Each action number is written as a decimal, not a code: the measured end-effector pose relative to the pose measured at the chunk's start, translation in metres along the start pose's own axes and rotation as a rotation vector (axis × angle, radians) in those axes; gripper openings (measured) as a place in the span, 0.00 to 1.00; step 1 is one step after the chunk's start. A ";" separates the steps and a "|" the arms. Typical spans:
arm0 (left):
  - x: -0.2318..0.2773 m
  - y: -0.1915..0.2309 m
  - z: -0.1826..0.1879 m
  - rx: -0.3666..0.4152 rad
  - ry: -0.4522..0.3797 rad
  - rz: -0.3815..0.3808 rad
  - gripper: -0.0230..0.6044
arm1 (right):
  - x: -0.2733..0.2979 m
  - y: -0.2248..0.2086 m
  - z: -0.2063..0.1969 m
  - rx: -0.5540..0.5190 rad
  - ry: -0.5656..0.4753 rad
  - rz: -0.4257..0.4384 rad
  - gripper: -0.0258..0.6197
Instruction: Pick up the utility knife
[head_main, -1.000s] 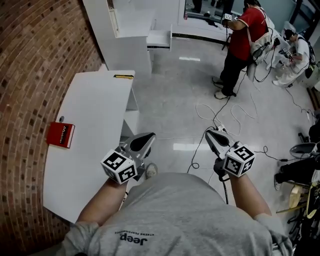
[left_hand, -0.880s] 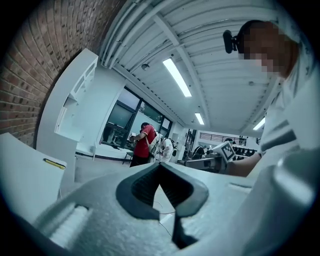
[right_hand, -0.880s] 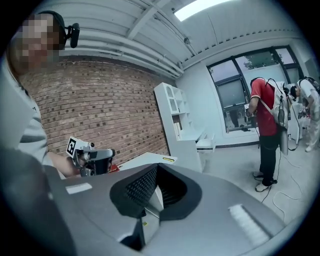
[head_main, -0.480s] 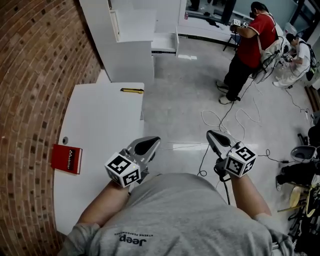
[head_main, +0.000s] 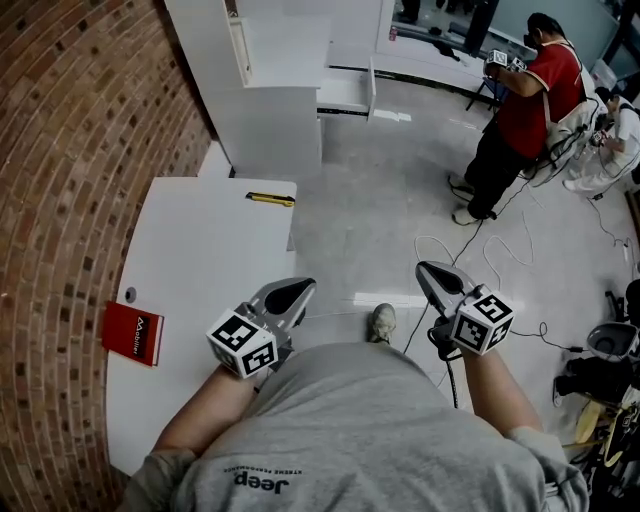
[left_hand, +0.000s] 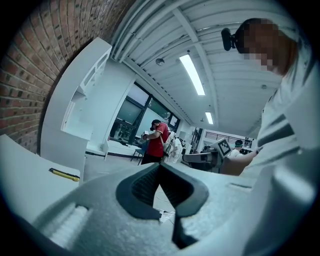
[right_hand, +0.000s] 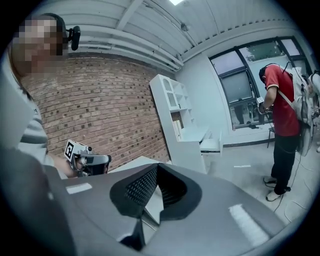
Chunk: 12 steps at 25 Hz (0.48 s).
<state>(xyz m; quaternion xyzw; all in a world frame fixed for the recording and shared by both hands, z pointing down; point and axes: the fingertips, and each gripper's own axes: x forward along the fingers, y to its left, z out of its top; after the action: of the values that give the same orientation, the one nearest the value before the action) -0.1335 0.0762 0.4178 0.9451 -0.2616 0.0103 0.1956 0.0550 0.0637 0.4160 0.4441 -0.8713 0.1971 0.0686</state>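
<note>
The utility knife (head_main: 271, 199) lies at the far right corner of the white surface (head_main: 190, 260), just inside its far edge and close to its right edge. Its long axis runs along that far edge, across the head view, with the right end a touch nearer the person. Nothing lies against it. A red book (head_main: 132, 333) sits well apart from it at the surface's left edge.

The left gripper (head_main: 300, 288) hangs at the surface's right edge, toward the near end, and points roughly toward the far end. Its fingers are pressed fully together with nothing between them. In the left gripper view the knife shows low and to the left of the fingers, still well ahead of them.

The right gripper (head_main: 426, 270) is off the surface altogether, out over the floor to its right. Its fingers too are closed on nothing.

So the left gripper looks the nearer one. Reaching the knife would probably take a push toward the surface's far corner, then parting the fingers to close across the handle's narrow width.
</note>
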 end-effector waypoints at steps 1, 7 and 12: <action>0.010 0.006 0.002 0.002 0.000 0.011 0.04 | 0.005 -0.013 0.003 0.002 -0.004 0.006 0.05; 0.092 0.041 0.025 0.019 -0.013 0.088 0.04 | 0.039 -0.107 0.031 0.009 -0.010 0.067 0.05; 0.177 0.059 0.053 -0.004 -0.043 0.128 0.04 | 0.058 -0.183 0.065 -0.011 0.003 0.129 0.05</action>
<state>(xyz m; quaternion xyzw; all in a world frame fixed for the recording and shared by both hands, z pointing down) -0.0142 -0.0771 0.4122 0.9260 -0.3258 0.0022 0.1908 0.1703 -0.1023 0.4256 0.3862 -0.8992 0.1969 0.0594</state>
